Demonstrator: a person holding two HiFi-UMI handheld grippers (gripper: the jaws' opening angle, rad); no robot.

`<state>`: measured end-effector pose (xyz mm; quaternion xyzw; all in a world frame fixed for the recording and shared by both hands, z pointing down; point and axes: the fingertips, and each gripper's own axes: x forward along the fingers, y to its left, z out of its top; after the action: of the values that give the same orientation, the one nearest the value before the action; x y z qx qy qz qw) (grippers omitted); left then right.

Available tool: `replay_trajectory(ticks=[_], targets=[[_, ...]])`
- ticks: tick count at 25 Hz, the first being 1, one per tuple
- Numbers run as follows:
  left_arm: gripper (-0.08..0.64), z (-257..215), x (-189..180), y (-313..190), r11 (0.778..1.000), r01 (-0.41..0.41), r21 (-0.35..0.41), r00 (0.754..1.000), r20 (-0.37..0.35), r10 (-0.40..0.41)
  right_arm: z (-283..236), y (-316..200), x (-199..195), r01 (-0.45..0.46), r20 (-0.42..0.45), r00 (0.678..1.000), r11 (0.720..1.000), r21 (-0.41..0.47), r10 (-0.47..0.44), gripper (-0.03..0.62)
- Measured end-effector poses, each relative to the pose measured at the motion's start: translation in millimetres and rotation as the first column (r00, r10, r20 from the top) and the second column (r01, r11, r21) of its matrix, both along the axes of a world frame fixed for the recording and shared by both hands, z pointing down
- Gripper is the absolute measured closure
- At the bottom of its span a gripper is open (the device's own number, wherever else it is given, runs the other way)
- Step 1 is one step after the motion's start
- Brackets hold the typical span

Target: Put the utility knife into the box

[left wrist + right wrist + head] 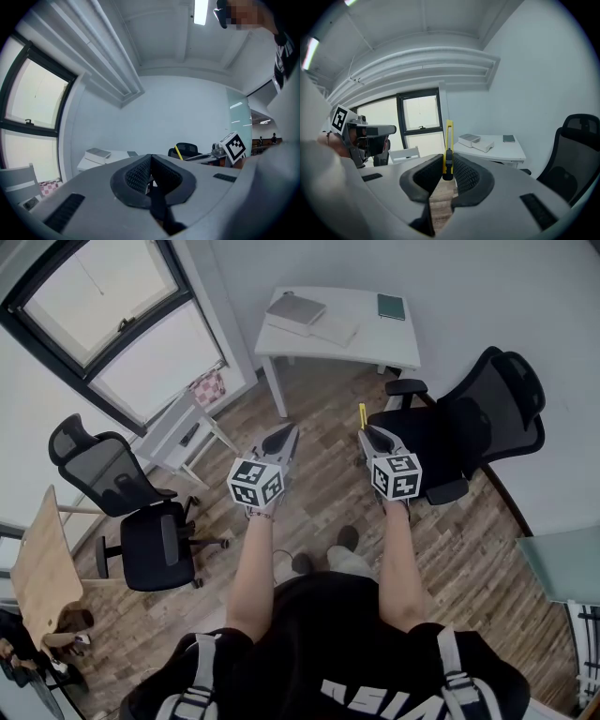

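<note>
A yellow utility knife (363, 415) (448, 140) stands upright between the pads of my right gripper (367, 435) (447, 165), which is shut on its black slider end. It also shows in the left gripper view as a thin yellow utility knife (178, 152) far to the right. My left gripper (286, 432) (151, 161) is shut with nothing between its pads. Both grippers are held out at waist height above the wooden floor. A grey box (295, 308) (469, 139) (97, 153) lies on the white table (375, 341) ahead, with a flat white piece (335, 330) beside it.
A green notebook (391, 306) lies on the table's far right corner. A black office chair (473, 423) stands close on the right, another chair (141, 517) on the left. A small white side table (178, 432) stands under the window (122, 324). A wooden board (42, 563) leans at far left.
</note>
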<state>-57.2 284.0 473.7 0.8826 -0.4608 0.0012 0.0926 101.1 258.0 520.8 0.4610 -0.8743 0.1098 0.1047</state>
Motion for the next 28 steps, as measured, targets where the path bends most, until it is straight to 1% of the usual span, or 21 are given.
replay_trajectory(ticks=[6, 14, 23, 28], targets=[[0.535, 4, 15, -17, 1.000, 0.009, -0.015, 1.000, 0.025, -0.008, 5, -21, 15, 0.005, 0.031, 1.000, 1.000, -0.014, -0.005, 0.511], [0.535, 2, 32, -44, 1.000, 0.025, -0.020, 0.999, 0.048, -0.024, 9, -49, 26, 0.042, 0.083, 0.996, 0.998, -0.043, -0.038, 0.511], [0.534, 8, 58, -79, 0.999, 0.036, -0.027, 0.997, 0.071, -0.034, 14, -86, 50, 0.060, 0.087, 0.995, 0.997, -0.046, -0.056, 0.511], [0.535, 10, 72, -99, 0.998, 0.049, -0.032, 0.996, 0.075, -0.047, 16, -106, 61, 0.078, 0.075, 0.994, 0.996, -0.040, -0.075, 0.511]])
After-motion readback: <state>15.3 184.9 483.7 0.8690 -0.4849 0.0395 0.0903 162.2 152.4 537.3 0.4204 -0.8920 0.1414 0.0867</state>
